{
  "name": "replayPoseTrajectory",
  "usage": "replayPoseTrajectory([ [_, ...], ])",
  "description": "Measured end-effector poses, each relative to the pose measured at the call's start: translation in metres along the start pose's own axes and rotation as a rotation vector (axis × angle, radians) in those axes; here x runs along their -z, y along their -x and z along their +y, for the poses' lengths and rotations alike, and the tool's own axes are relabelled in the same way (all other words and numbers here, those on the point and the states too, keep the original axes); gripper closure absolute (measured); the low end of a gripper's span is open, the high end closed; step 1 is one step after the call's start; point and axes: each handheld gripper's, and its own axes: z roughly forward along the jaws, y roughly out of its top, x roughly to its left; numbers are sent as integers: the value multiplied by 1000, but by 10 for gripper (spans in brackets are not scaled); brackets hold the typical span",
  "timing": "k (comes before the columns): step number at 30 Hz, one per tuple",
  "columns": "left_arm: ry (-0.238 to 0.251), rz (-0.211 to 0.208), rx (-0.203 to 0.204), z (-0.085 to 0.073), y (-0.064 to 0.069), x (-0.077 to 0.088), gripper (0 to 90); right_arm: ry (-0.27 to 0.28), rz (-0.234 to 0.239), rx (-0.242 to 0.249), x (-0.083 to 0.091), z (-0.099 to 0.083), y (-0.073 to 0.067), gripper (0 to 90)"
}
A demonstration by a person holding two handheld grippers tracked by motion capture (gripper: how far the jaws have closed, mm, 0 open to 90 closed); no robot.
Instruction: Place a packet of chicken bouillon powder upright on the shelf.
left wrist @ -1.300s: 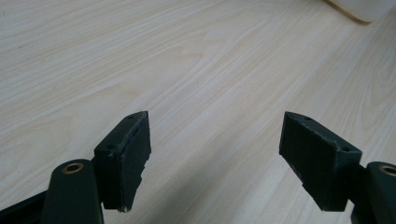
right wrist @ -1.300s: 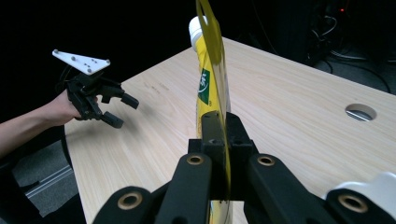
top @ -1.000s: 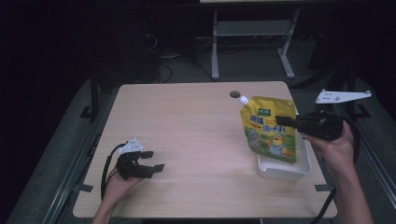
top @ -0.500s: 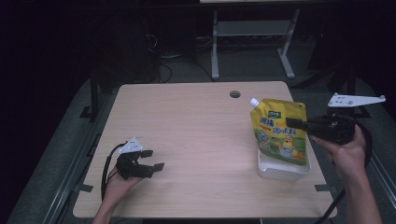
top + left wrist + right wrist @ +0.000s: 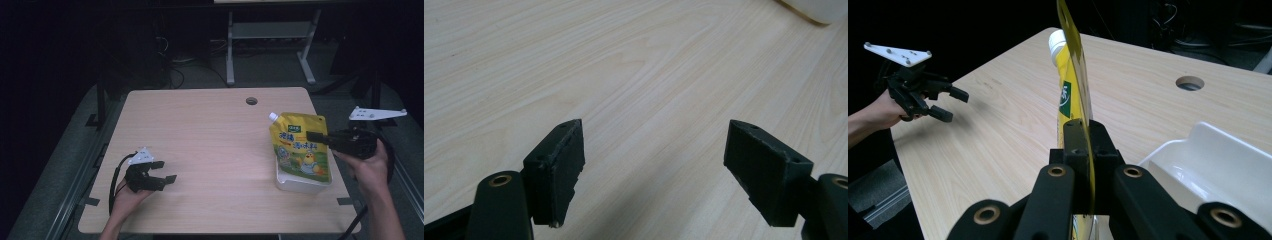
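A yellow spouted pouch (image 5: 300, 147) with a white cap hangs upright over a white tray (image 5: 300, 184) at the table's right side. My right gripper (image 5: 315, 136) is shut on the pouch's right edge. In the right gripper view the pouch (image 5: 1075, 95) stands edge-on, pinched between the two black jaws of my right gripper (image 5: 1087, 137), with the tray (image 5: 1218, 165) just beyond it. My left gripper (image 5: 167, 171) rests open near the table's front left corner, held in a hand. In the left gripper view my left gripper (image 5: 654, 165) has bare wood between its jaws.
A light wooden table (image 5: 210, 130) has a round cable hole (image 5: 251, 101) at the back right. A metal stand (image 5: 270, 45) and cables sit on the dark floor behind the table. The other hand and its gripper (image 5: 923, 95) appear far off in the right gripper view.
My right gripper has carried the pouch to the right and down, from left of the tray's middle to over the tray. The left gripper has stayed still.
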Motion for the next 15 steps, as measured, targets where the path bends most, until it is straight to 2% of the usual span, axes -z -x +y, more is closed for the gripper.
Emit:
replayPoseTrajectory([
  [3,8,-2,8,0,0,0,240,-3,-2,-9,-4,-3,2,892],
  [15,-7,-18,-10,0,3,-2,239,-6,-9,-49,-12,-17,13,887],
])
